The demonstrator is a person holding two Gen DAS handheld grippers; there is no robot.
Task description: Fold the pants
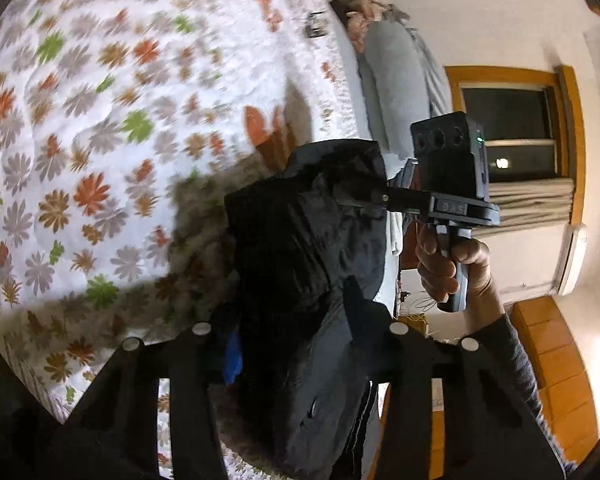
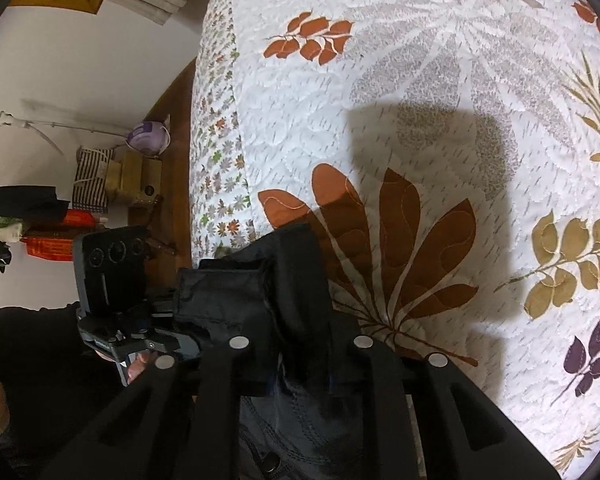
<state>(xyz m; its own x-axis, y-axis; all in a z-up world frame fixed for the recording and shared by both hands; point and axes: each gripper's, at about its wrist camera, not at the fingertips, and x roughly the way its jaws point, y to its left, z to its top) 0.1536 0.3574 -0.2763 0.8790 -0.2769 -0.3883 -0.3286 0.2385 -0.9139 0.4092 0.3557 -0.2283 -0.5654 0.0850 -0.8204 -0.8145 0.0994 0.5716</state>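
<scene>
Pants (image 1: 300, 248), dark, limp and light, hang bunched over the bed (image 1: 100, 120); left hand-held gripper (image 1: 300, 344) clamps them.

From the right wrist, right hand-held gripper (image 2: 300, 350) pinches fabric at 6 o'clock; best grasped along the waistband.

Bedspread (image 1: 100, 120) blurred; pants (image 1: 300, 260) cropped.

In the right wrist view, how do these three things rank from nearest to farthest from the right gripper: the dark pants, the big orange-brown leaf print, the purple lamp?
1. The dark pants: bunched between the fingers of the right gripper.
2. The big orange-brown leaf print: on the bedspread just beyond the pants, slightly right.
3. The purple lamp: far left, on the floor past the bed's edge.
</scene>
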